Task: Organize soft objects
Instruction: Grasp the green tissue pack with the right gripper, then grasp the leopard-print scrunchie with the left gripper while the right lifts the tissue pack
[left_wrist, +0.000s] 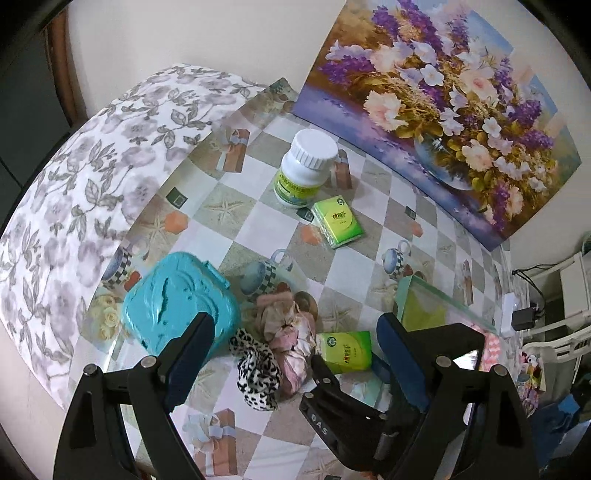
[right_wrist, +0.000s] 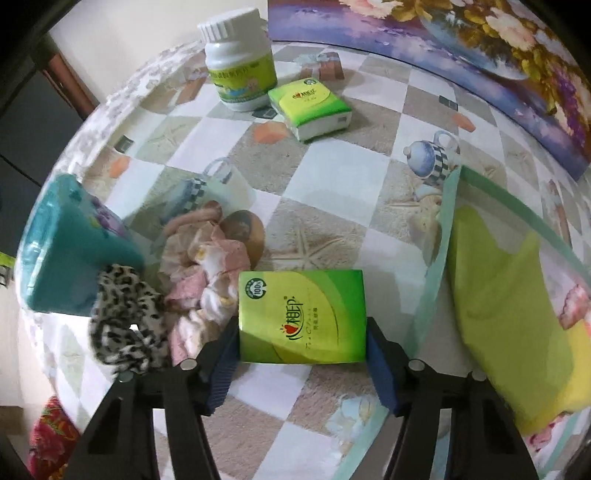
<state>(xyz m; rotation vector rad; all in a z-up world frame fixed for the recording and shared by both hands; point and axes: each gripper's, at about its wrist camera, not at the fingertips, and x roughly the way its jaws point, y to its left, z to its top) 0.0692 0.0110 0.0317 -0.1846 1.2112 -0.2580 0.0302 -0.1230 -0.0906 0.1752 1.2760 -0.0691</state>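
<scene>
I am closing my right gripper (right_wrist: 301, 354) on the near green tissue pack (right_wrist: 301, 317) beside the clear tray (right_wrist: 436, 258), my left gripper (left_wrist: 295, 350) hanging wide and empty, while the scrunchies (right_wrist: 207, 273) and far tissue pack (right_wrist: 310, 110) near the table's back edge are still waiting.

Green tissue pack (right_wrist: 301, 317); leopard-print scrunchie (right_wrist: 125, 325); teal box (left_wrist: 177, 302).

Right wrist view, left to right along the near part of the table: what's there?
Teal box → leopard scrunchie → pink scrunchie → tissue pack in the right hand-held gripper → mesh pouch.
</scene>
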